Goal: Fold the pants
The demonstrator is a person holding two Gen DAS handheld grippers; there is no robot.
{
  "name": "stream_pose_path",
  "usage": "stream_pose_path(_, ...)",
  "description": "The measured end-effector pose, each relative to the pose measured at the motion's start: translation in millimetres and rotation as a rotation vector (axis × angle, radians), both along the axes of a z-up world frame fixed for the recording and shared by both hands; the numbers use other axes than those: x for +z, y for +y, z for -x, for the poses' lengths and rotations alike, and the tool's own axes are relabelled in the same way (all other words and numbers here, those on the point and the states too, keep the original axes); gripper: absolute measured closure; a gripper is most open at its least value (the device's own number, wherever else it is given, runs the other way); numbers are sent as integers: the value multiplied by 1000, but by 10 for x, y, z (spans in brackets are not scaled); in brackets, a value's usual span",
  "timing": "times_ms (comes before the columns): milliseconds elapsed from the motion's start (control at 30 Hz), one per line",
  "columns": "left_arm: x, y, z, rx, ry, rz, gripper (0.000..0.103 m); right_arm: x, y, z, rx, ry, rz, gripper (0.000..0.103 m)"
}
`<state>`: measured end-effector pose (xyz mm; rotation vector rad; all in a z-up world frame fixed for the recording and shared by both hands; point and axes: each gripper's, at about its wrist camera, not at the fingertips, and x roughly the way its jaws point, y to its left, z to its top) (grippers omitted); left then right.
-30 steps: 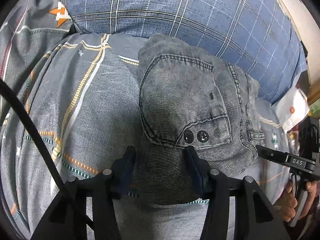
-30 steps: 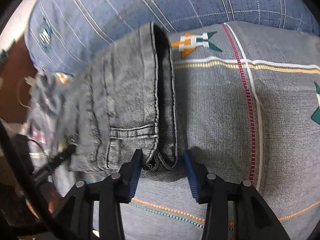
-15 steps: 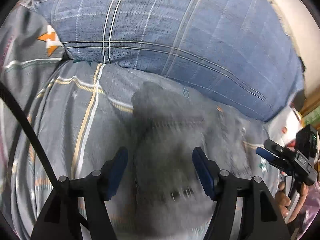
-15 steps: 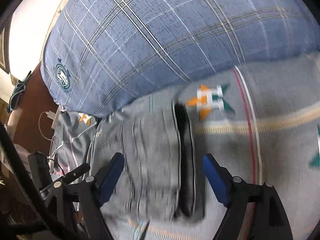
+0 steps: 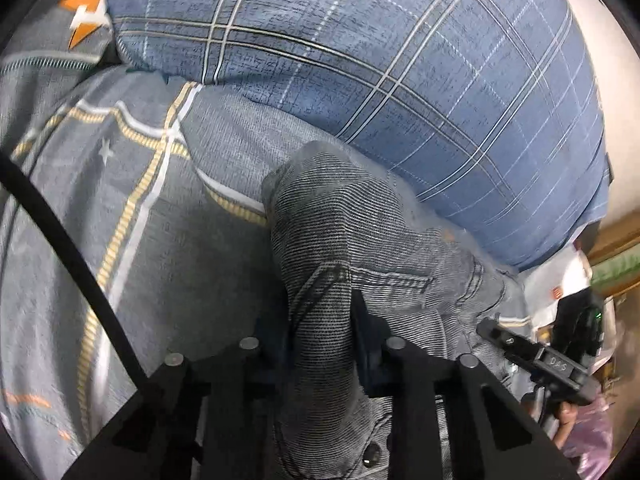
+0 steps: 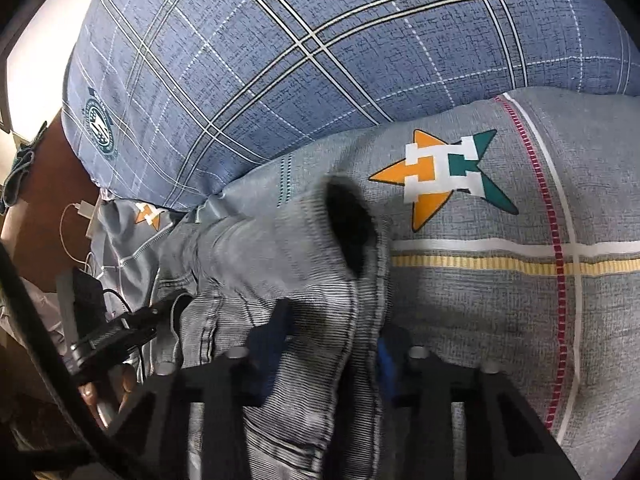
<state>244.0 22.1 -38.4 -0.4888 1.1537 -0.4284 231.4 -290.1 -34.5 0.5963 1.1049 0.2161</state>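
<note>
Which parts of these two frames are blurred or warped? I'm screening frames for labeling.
Left wrist view: mostly sharp; the pants show crisp weave and the plaid pillow bulges from fisheye distortion, with dark vignette corners. Right wrist view: the pants are motion-smeared near the leg opening, the star print on the bedsheet stays sharp, and its stripes curve.

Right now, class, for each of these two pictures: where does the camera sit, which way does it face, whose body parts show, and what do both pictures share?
Left wrist view: sits on the left gripper, facing along its fingers at grey denim pants and a blue plaid pillow; the right gripper shows at right.
Right wrist view: sits on the right gripper, facing the same pants; the left gripper shows at left.
Shared: pants, pillow, grey patterned bedsheet.
</note>
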Motion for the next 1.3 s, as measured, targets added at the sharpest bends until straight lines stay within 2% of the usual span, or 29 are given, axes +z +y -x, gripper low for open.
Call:
stream_pose_path(33,108,2,51,-8,-35,18,80,22,-17,21,-9,-5,-3,81)
stream_pose_path(100,243,-29,82,-42,-99,4,80,117,-57,75,-21,-31,2,82)
stream_pose_path(167,183,-70,41,-50,-77,-46,76,69,-121,81,-37,-20,-15,83)
stream_pose_path(233,1,-68,20,-34,-27,-104,66,-70,-181,72,-51,15,-76,83)
stream_pose_path(300,20,-55,48,-24,-26,-104,62,-82,-189,70,-62,15,-106,80)
stream_pose_path(367,108,-78,67,-37,-38,-120,55,-21,-192,78,-61,12,-103,73)
stream_pose_path(433,182,-82,110,-39,-62,-131,42,40,-217,109,-67,8,-107,48)
stream_pose_path(467,177,-91,103,-29,-66,-146,37,69,-215,124,-68,-2,-109,42)
stream_pose_path(500,147,-89,98,-25,-62,-159,37,91,-215,143,-69,-8,-106,36)
stream_pose_path(533,75,-105,77,-35,-38,-172,37,103,-225,149,-73,-12,-103,35)
stream_pose_path(567,11,-124,60,-49,-17,-171,39,110,-230,154,-73,-14,-104,35)
stream_pose_path(633,39,-163,103,-56,-43,-190,45,89,-208,146,-50,-9,-113,35)
stream_pose_path(667,80,-196,140,-80,-57,-185,61,57,-159,119,-34,2,-101,35)
stream_pose_path(700,114,-223,164,-90,-68,-188,67,15,-89,95,-16,26,-55,38)
stream_pose_path(733,189,-243,212,-87,-104,-203,70,-25,-28,77,-4,53,9,49)
stream_pose_path(767,246,-257,251,-95,-134,-195,78,-44,27,76,0,63,60,52)
stream_pose_path(800,307,-255,293,-98,-162,-186,82,1,75,94,0,48,100,59)
stream_pose_path(833,414,-269,355,-102,-208,-183,83,80,137,115,11,34,144,66)
stream_pose_path(867,467,-281,375,-108,-231,-188,83,150,182,134,16,21,183,77)
stream_pose_path(900,503,-305,397,-119,-256,-200,83,219,213,160,16,7,216,80)
stream_pose_path(933,481,-335,378,-128,-270,-228,82,246,219,178,12,2,223,81)
stream_pose_path(967,415,-345,343,-125,-248,-244,82,237,211,184,10,4,222,81)
stream_pose_path(1033,209,-287,258,-108,-153,-239,75,148,163,155,12,21,203,81)
stream_pose_path(1067,191,-269,254,-100,-141,-232,69,118,140,138,10,28,178,81)
stream_pose_path(1133,244,-241,251,-96,-130,-225,68,124,75,142,-3,30,133,77)
stream_pose_path(1233,339,-250,301,-92,-143,-251,61,127,74,164,-11,32,131,74)
stream_pose_path(1300,303,-289,271,-91,-143,-292,50,104,64,170,-27,42,134,68)
